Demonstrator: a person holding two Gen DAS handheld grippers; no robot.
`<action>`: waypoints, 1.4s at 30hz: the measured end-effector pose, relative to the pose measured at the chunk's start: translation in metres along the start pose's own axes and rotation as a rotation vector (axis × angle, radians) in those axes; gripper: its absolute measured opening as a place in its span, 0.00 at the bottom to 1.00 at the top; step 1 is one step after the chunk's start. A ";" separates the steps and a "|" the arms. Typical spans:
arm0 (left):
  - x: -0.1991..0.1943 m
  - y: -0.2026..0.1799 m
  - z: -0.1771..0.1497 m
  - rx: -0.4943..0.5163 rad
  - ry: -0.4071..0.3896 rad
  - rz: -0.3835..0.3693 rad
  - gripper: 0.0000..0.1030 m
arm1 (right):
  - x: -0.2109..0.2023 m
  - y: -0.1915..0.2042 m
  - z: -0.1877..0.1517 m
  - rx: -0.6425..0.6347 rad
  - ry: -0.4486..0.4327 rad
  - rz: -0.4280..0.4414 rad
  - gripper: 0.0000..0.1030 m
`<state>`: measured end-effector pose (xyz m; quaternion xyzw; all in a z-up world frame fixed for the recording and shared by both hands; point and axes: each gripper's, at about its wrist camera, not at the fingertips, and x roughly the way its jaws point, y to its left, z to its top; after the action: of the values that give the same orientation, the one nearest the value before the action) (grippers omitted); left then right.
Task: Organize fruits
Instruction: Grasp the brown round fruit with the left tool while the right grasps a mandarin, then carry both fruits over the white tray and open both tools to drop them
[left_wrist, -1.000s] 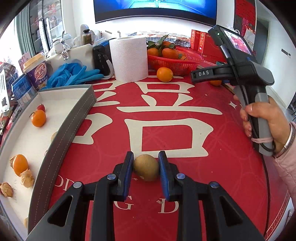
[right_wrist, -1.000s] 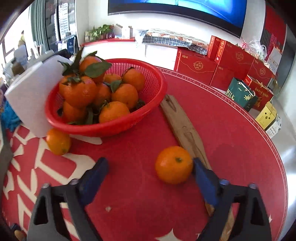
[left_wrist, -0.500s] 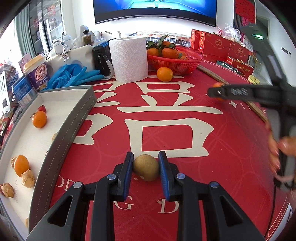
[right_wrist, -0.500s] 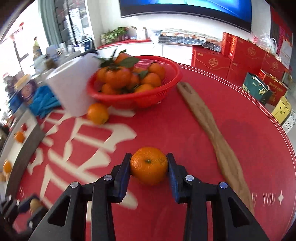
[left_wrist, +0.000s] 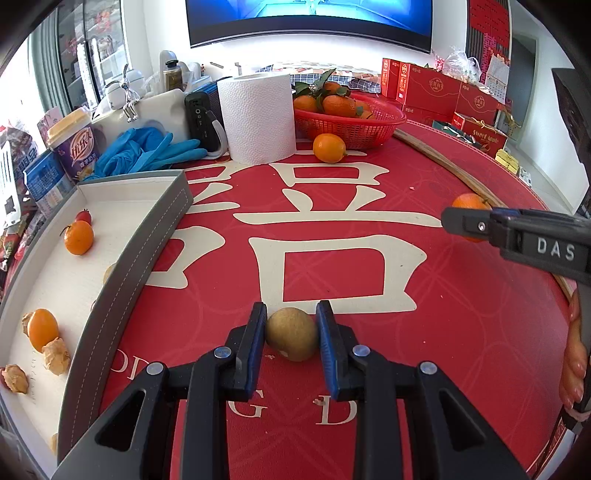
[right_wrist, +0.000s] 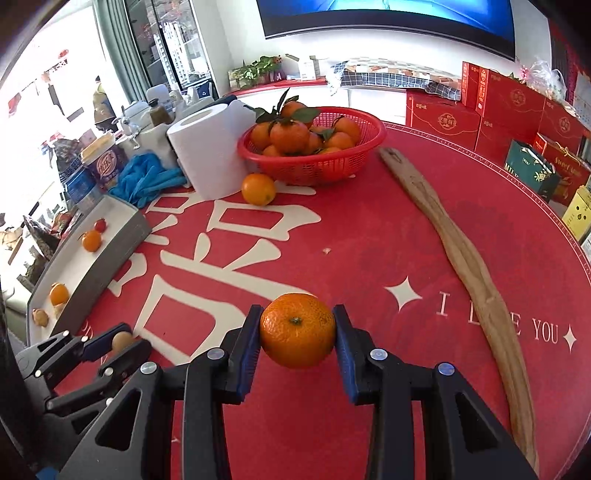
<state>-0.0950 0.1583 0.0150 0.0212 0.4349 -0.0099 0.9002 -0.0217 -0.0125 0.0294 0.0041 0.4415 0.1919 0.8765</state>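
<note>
My left gripper (left_wrist: 291, 321) is shut on a small brown round fruit (left_wrist: 291, 334) that rests on the red tablecloth, just right of the grey-walled tray (left_wrist: 129, 258). My right gripper (right_wrist: 297, 314) is shut on an orange (right_wrist: 297, 330), which hangs slightly above the cloth. In the left wrist view the right gripper (left_wrist: 465, 221) comes in from the right edge with the orange (left_wrist: 467, 201) showing behind its finger. The right wrist view shows the left gripper (right_wrist: 118, 343) and its brown fruit (right_wrist: 122, 340) at lower left.
The tray holds two oranges (left_wrist: 78, 237), a cherry tomato and some tan lumps. At the back stand a red basket (left_wrist: 351, 125) of oranges, a loose orange (left_wrist: 328, 147), a paper roll (left_wrist: 258, 118) and blue gloves (left_wrist: 147, 151). A long wooden stick (right_wrist: 461, 251) lies right.
The right gripper closed on the orange beside the wooden stick, then carried it away from the basket toward the table's middle. The left gripper and its brown fruit stayed put.
</note>
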 end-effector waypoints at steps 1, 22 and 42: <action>0.000 0.000 0.000 0.000 0.000 0.000 0.29 | 0.000 0.001 -0.001 0.000 0.002 -0.001 0.37; -0.027 0.041 -0.002 -0.102 -0.024 -0.041 0.29 | -0.009 0.015 -0.010 -0.009 0.014 0.037 0.37; -0.064 0.142 -0.001 -0.221 -0.088 0.115 0.29 | -0.003 0.115 0.020 -0.146 0.019 0.134 0.37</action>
<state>-0.1303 0.3004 0.0684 -0.0537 0.3914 0.0888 0.9144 -0.0460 0.0962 0.0647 -0.0322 0.4336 0.2819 0.8553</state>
